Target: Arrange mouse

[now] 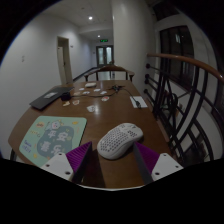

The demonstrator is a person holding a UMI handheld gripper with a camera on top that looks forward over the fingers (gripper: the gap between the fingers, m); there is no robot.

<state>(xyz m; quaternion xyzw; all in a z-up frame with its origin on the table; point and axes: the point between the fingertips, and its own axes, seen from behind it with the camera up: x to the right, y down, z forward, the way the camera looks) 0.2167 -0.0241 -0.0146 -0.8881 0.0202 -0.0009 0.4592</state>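
Observation:
A white perforated mouse lies on the brown wooden table, between my two fingers and just ahead of their tips. My gripper is open, with the purple pads standing apart at either side of the mouse's near end. There is a gap at each side and the mouse rests on the table. A pale green patterned mouse mat lies on the table to the left of the mouse.
A dark laptop sits at the far left. Small items, papers and a white object lie farther along the table. A chair stands at the far end. A railing runs along the right.

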